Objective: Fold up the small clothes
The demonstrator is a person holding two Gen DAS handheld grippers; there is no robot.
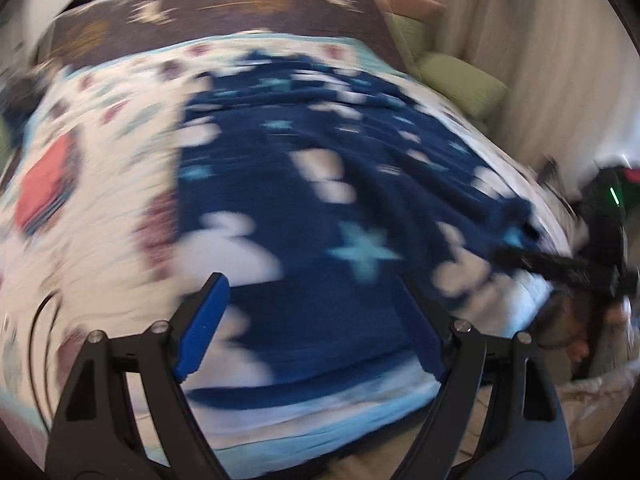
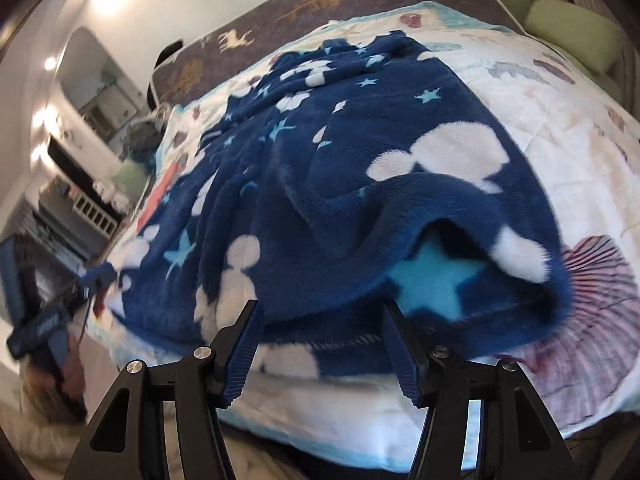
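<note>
left wrist view: left gripper [image 1: 308, 324] spread wide over navy fleece [image 1: 340, 184], gripping nothing (blurred). right wrist view: right gripper [image 2: 322, 346] apart too, empty, at the fleece's near hem. fleece spread rumpled across white quilt [image 2: 560, 128].

The left gripper [image 1: 308, 292] points forward and downward with its two blue-padded fingers [image 1: 204, 328] spread wide and nothing pinched between them; its own view is smeared by blur. The right gripper [image 2: 322, 316] points downward at a similar slant, jaws parted to a middling gap, narrower than the left's, its ribbed blue pads [image 2: 244, 348] pressing on nothing. Each gripper also appears at the edge of the other's view, the two well apart, and there a hand [image 2: 48, 376] holds the left one, though blurred.
</note>
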